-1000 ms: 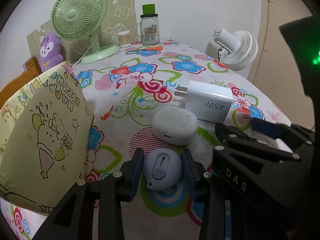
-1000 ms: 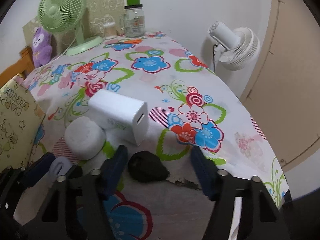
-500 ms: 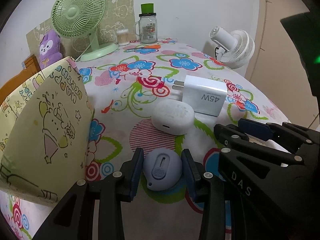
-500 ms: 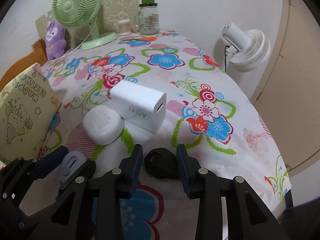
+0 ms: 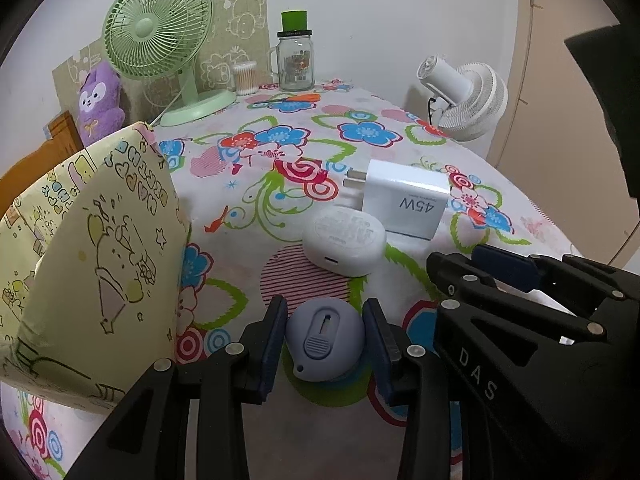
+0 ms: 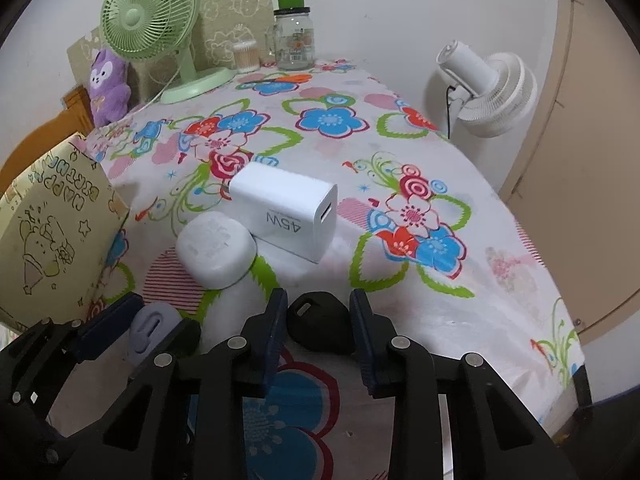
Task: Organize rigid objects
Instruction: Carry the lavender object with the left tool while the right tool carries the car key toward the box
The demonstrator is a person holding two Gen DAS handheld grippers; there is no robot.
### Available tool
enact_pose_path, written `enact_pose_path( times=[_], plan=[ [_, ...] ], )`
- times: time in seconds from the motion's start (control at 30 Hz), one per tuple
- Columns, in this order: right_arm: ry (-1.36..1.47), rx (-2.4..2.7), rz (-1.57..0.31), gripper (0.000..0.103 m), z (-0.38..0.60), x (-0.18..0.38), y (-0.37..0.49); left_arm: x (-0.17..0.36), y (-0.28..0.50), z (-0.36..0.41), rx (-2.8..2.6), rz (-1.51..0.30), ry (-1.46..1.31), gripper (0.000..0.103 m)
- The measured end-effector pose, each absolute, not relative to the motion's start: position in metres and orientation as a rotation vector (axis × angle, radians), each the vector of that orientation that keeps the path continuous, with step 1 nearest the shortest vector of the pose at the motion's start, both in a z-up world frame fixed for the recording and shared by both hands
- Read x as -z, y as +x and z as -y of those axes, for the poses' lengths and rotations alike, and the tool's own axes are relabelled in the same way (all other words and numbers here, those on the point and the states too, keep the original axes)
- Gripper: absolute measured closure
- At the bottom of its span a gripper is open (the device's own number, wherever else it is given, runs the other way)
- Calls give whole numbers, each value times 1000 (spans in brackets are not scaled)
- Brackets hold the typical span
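Both claws are clamped, the left claw (image 5: 325, 338) on a grey-blue round plastic tag (image 5: 325, 344), the right claw (image 6: 318, 326) on a black rounded plastic piece (image 6: 320, 326), while the white 45W charger block (image 5: 406, 204) and white oval plastic case (image 5: 344, 244) wait unsorted at twelve o'clock on the flowered desk (image 5: 280, 152).

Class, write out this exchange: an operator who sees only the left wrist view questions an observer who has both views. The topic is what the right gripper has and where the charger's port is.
Operator: My left gripper is shut on the grey-blue tag. Is the right gripper holding anything?
Observer: Yes. Its jaws are shut on a black rounded object, which your view hides.
Operator: I see prongs on the white charger. Where is its port?
Observer: On the end opposite the prongs there is a single port, facing the table's right side.
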State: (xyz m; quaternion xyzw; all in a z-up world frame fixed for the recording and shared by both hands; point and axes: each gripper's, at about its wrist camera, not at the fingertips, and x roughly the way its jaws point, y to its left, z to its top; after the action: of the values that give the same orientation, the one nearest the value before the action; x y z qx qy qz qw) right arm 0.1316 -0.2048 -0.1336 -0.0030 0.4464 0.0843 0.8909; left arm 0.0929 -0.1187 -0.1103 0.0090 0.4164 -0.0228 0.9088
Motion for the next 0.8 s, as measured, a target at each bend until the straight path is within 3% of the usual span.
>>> enact_pose_path(
  times=[0.8],
  plan=[
    [-30, -111, -841, 68, 190, 71, 109, 58, 78, 102, 77, -796, 18, 63]
  ],
)
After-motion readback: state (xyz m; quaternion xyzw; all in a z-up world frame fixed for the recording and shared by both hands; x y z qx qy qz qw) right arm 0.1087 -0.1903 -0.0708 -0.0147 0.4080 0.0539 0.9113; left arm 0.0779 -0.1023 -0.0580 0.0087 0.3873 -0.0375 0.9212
